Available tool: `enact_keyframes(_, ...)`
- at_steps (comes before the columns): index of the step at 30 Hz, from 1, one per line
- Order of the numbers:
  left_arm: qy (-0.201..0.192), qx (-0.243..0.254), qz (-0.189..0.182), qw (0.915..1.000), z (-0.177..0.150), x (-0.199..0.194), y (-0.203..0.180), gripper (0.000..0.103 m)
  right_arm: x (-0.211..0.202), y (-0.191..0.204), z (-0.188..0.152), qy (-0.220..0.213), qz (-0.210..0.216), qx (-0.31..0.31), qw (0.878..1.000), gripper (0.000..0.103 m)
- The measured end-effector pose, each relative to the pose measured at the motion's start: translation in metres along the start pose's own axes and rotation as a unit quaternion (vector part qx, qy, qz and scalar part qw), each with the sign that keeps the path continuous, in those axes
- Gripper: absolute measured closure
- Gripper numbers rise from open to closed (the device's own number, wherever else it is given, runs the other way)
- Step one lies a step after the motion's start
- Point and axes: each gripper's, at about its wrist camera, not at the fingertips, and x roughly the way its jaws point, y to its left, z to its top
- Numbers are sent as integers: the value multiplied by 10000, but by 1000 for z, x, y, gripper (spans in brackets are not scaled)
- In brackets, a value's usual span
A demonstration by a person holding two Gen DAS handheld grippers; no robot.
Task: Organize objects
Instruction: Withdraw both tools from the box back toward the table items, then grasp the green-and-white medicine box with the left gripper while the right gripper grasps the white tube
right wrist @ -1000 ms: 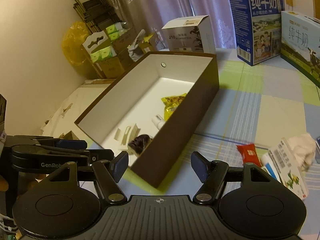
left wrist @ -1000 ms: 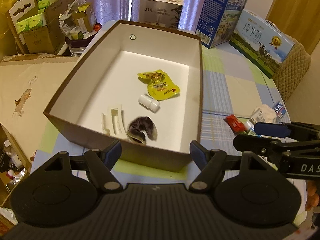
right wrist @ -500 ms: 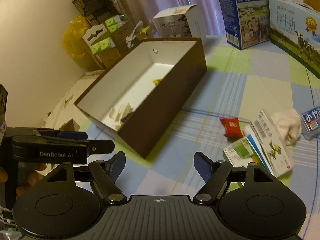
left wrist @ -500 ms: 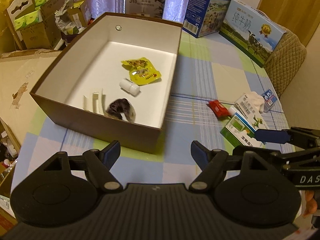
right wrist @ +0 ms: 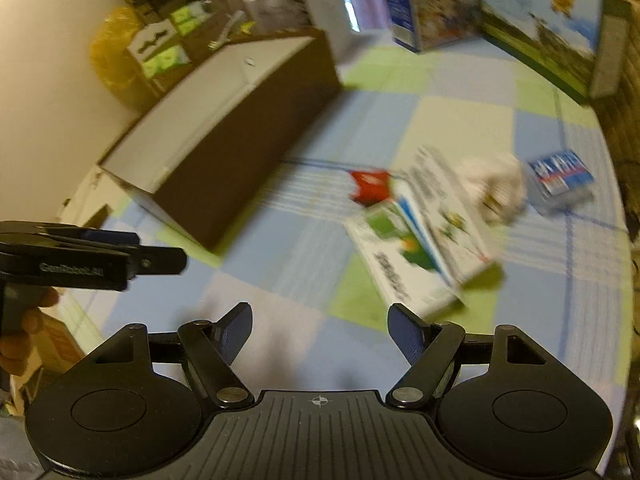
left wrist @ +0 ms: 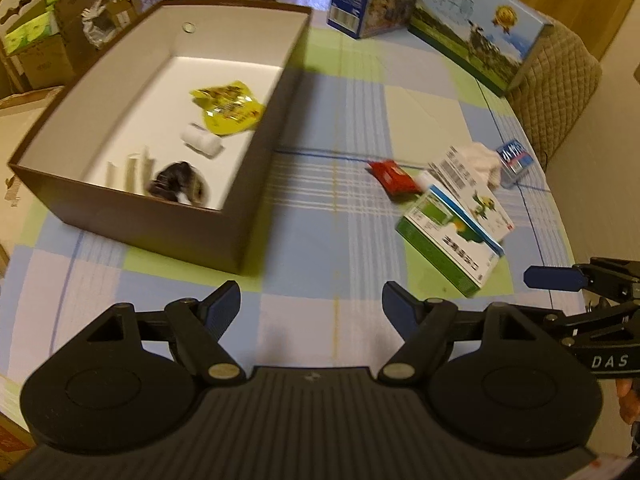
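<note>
A: L gripper (left wrist: pixel 311 304)?
B: Low centre of left-wrist frame, level over checked tablecloth (left wrist: pixel 340 240). Jaws spread wide, nothing held.
A: R gripper (right wrist: pixel 320 326)?
B: Same: low centre of right-wrist frame, jaws wide apart, empty. Also seen at right edge of left-wrist frame, "DAS" readable on body. Left one at left edge of right-wrist frame; lettering there too blurred to read.
A: Task stuff?
B: Brown box (left wrist: pixel 172 220) upper left w/ yellow packet (left wrist: pixel 226 108), white roll (left wrist: pixel 200 143), dark bundle (left wrist: pixel 176 186) inside. Right of centre on cloth: red packet (left wrist: pixel 394 176), green/white carton (left wrist: pixel 452 248), white wad (left wrist: pixel 486 158), blue pack (left wrist: pixel 516 162), clustered close.
A: Other writing?
B: Milk cartons (left wrist: pixel 476 24) top right, print unreadable. Blur elsewhere.
</note>
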Motion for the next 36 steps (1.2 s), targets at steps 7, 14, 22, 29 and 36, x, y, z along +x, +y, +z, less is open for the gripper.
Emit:
enact_keyframes(7,120,199,-78,9997,2,19,-33,28,-13,-37,-13,-1,-275,243,9993,30)
enact_keyframes(14,163,342,-47,9993,8,36,-54,28,-13,-57,-22,-111,-551,191,9982,33)
enact_keyframes(22,220,341,5,9992,15,57,-66,28,-7,-83,-20,-349,-727,180,9966,46)
enact_keyframes(29,336,641,-161,9972,18,81,-94,23,-8,-113,-22,-330,-963,549,9933,46)
enact_keyframes(36,571,1184,-470,9902,7,105,-133,18,-17,-150,-37,-213,-1322,1178,9840,46)
